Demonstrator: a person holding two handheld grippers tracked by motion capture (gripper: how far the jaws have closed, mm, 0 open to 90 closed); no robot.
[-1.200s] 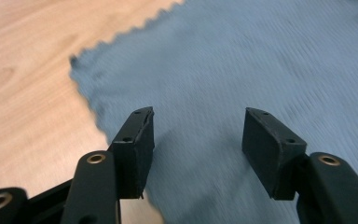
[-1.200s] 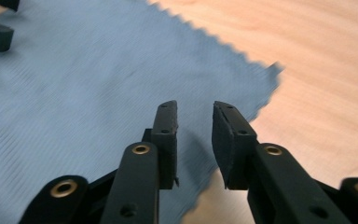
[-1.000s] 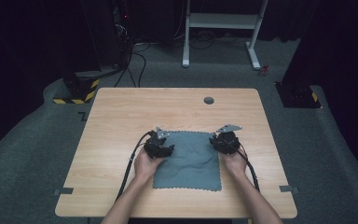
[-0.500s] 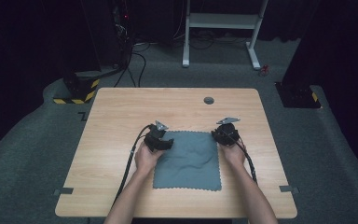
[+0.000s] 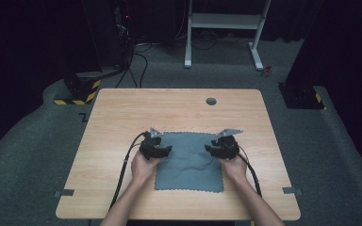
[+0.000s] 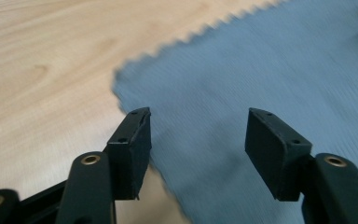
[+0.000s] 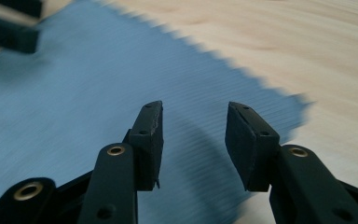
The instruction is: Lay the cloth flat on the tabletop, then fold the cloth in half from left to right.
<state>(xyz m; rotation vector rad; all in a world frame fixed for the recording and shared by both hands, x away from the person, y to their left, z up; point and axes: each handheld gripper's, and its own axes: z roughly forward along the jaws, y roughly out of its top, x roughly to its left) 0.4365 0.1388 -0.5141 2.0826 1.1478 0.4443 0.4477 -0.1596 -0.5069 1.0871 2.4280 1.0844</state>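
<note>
A grey-blue cloth (image 5: 188,160) with zigzag edges lies flat on the wooden table (image 5: 122,113). My left gripper (image 5: 156,147) hovers at the cloth's far left corner, jaws open, nothing between them. In the left gripper view the cloth (image 6: 270,84) spreads under the open left gripper (image 6: 198,135), its corner just ahead on the left. My right gripper (image 5: 222,147) is at the far right corner, also open. In the right gripper view the cloth (image 7: 84,84) lies beneath the open right gripper (image 7: 194,133), with its corner ahead on the right.
A round cable hole (image 5: 211,101) sits near the table's far edge. Black cables (image 5: 122,169) trail from both grippers toward the near edge. Beyond the table are a white frame (image 5: 226,28) and yellow-black floor blocks (image 5: 75,92).
Both grippers have moved up along the cloth's side edges to its far corners. The cloth has stayed flat in place.
</note>
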